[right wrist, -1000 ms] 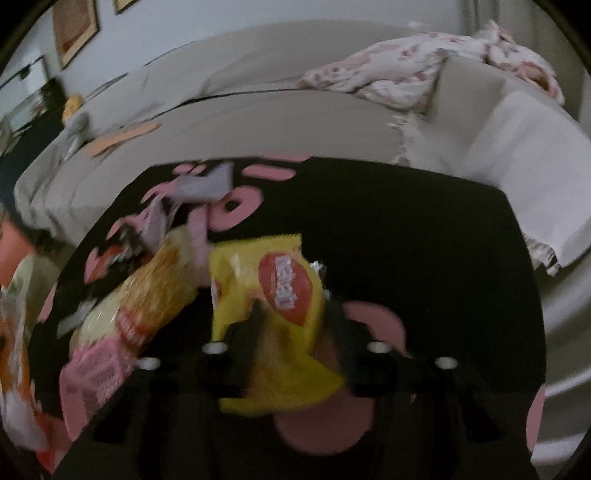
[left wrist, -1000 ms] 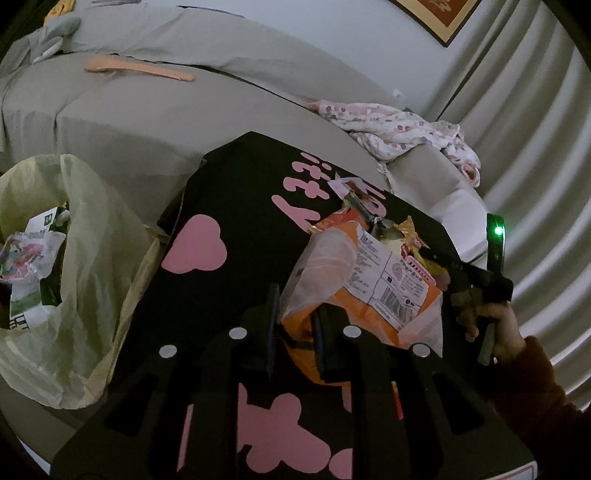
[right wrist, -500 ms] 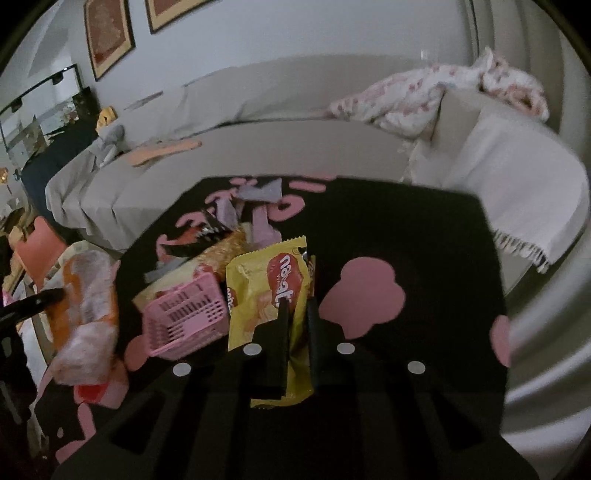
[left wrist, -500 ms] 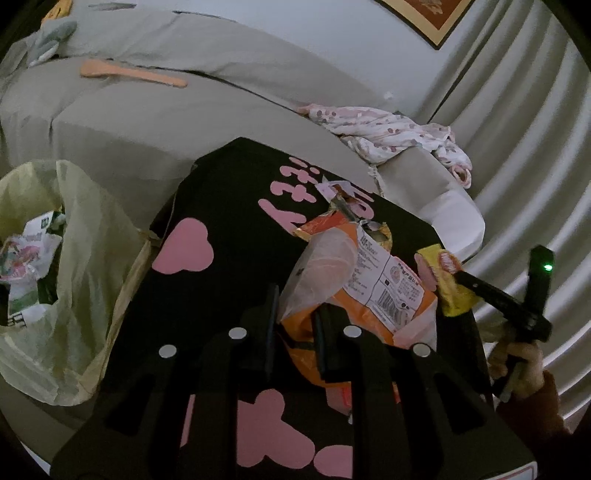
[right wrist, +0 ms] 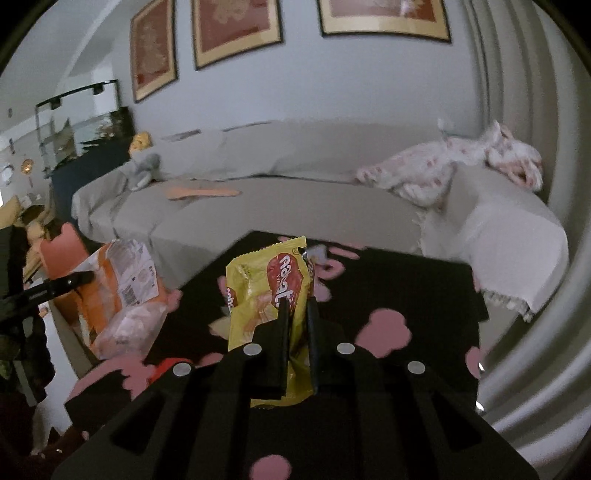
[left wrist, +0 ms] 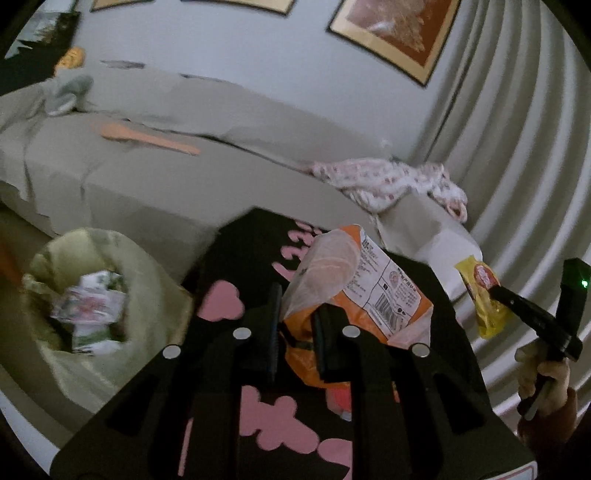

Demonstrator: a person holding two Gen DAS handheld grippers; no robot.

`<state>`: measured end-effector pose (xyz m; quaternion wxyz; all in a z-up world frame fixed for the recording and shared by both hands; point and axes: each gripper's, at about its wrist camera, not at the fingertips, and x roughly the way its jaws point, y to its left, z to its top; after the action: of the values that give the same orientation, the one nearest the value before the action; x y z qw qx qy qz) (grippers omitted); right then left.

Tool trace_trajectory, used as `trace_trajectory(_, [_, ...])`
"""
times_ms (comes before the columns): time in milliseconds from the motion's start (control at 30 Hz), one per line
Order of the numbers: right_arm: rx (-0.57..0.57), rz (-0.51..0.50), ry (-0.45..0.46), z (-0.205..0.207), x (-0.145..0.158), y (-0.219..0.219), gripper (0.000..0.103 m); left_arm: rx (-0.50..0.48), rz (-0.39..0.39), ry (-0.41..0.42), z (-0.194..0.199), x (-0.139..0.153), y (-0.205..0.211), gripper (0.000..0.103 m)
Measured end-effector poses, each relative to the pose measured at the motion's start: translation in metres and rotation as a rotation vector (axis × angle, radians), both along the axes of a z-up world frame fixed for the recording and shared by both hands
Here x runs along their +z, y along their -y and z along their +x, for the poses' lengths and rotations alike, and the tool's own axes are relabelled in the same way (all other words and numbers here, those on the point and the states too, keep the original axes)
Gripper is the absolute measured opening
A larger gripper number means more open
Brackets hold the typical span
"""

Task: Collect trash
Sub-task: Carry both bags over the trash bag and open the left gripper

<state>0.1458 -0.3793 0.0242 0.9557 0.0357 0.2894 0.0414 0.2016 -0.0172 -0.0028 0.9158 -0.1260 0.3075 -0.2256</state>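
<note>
A: Looking past both grippers, what's the room like?

B: A black table [left wrist: 236, 258] with pink shapes, a long grey sofa [left wrist: 147, 173] behind it with a pink-patterned blanket [left wrist: 388, 177] at its end, framed pictures [right wrist: 236, 29] on the wall. A pale trash bag [left wrist: 103, 314] stands open beside the table, wrappers already inside.

A: And the trash in hand?

B: The left gripper [left wrist: 295, 325] pinches the lower end of an orange snack bag [left wrist: 354, 295]; its long axis runs up and away from the fingers, above the table. The right gripper [right wrist: 297, 321] is pressed shut on a yellow wafer wrapper [right wrist: 266, 295], which stands nearly upright, top edge toward the sofa, lower end hanging below the fingers.

A: Far apart?

B: Yes, the two are well apart, the orange bag nearer the trash bag.
</note>
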Motion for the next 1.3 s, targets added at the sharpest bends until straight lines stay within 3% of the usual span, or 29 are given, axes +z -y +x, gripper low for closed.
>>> trace_trajectory(300, [0.154, -0.01, 0.05, 0.008, 0.02, -0.066, 0.011, 0.284, 0.027, 0.062, -0.018, 0.02, -0.099, 0.014])
trace_trajectory(500, [0.205, -0.019, 0.037, 0.026, 0.018, -0.101, 0.01, 0.409, 0.041, 0.02, -0.001, 0.009, -0.158, 0.014])
trace_trajectory(767, [0.197, -0.034, -0.032, 0.058, 0.001, -0.119, 0.011, 0.456, 0.084, -0.116, 0.056, -0.03, -0.197, 0.014])
trace_trajectory(933, [0.192, -0.055, -0.075, 0.071, -0.014, -0.123, 0.01, 0.501, 0.23, -0.177, 0.083, -0.054, -0.196, 0.014])
trace_trajectory(1100, [0.176, -0.076, -0.117, 0.084, -0.029, -0.123, 0.01, 0.471, 0.368, -0.244, 0.102, -0.089, -0.179, 0.014])
trace_trajectory(1300, [0.159, -0.077, -0.157, 0.093, -0.043, -0.117, 0.011, 0.408, 0.433, -0.314, 0.114, -0.13, -0.158, 0.014])
